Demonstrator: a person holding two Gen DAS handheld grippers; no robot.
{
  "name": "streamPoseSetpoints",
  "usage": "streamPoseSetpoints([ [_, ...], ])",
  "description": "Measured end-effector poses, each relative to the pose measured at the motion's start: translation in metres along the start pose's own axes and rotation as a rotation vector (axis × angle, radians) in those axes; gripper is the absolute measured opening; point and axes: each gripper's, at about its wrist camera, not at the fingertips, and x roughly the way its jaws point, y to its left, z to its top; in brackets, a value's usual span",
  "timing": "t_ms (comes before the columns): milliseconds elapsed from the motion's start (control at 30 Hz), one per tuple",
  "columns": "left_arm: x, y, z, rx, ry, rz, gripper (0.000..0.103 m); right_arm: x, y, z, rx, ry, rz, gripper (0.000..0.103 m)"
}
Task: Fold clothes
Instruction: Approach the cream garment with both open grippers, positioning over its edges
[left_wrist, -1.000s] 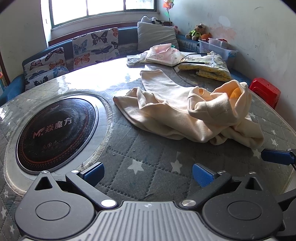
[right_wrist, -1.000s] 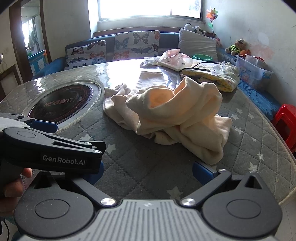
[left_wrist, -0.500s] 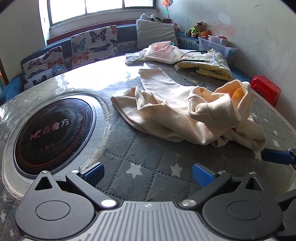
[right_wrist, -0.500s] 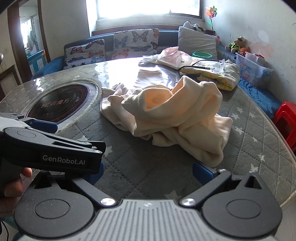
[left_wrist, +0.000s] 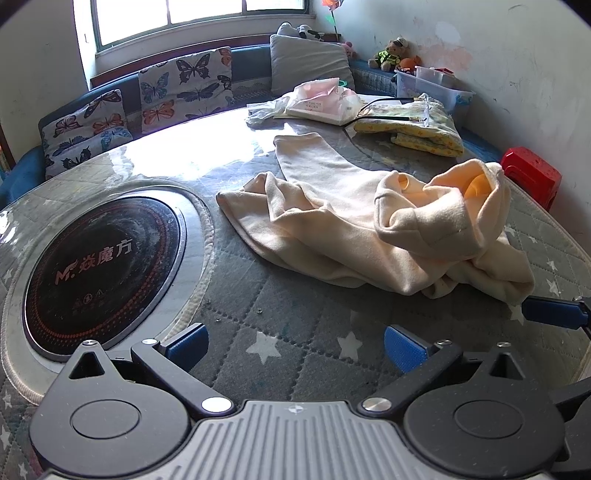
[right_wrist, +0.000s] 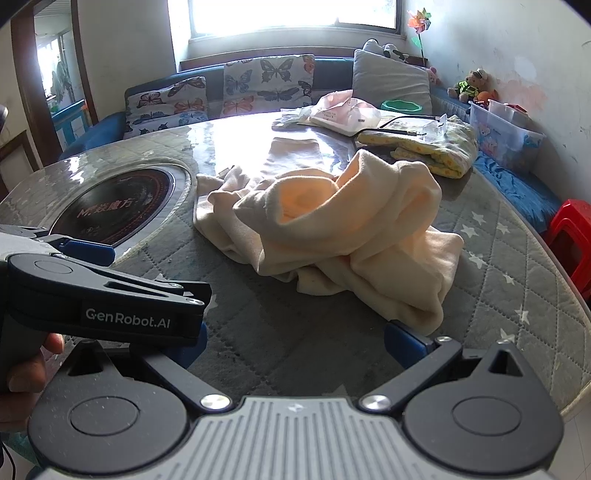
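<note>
Sunlit tabletop (left_wrist: 280, 328) is carrying a crumpled garment (left_wrist: 362, 229) while both grippers (left_wrist: 295, 343) (right_wrist: 295, 339) are hovering near, jaws released, likely seeking edges.

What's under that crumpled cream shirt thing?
The crumpled cream garment lies on the grey star-patterned quilted table cover, which shows all around it. Anything tucked beneath its bunched folds is hidden.

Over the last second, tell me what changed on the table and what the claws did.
Both claws eased forward toward the crumpled cream garment: it sits lower and nearer in each view. The right claw has its right finger almost at the garment's near edge; the left claw is short of it. Nothing was grasped or released. Both claws stay open, the garment keeps its heap, and the yellow folded cloth is unmoved.
</note>
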Motion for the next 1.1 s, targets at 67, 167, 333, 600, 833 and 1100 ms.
streamPoseSetpoints([
  [67, 0.001, 0.000, 0.001, 0.002, 0.003, 0.001, 0.103, 0.001, -0.001, 0.001, 0.003, 0.001, 0.001, 0.103],
  [167, 0.004, -0.001, 0.004, 0.002, 0.007, 0.001, 0.103, 0.003, -0.002, 0.002, 0.007, 0.004, 0.001, 0.103],
  [333, 0.009, -0.002, 0.007, 0.004, 0.017, 0.001, 0.103, 0.006, -0.005, 0.004, 0.012, 0.011, 0.001, 0.103],
  [600, 0.014, -0.005, 0.014, 0.013, 0.024, 0.002, 0.103, 0.012, -0.010, 0.009, 0.021, 0.014, 0.000, 0.103],
  [833, 0.017, -0.008, 0.021, 0.017, 0.028, 0.000, 0.103, 0.015, -0.015, 0.014, 0.019, 0.010, 0.001, 0.103],
  [1100, 0.018, -0.008, 0.030, 0.027, 0.024, -0.001, 0.103, 0.015, -0.018, 0.020, 0.017, 0.000, 0.002, 0.103],
])
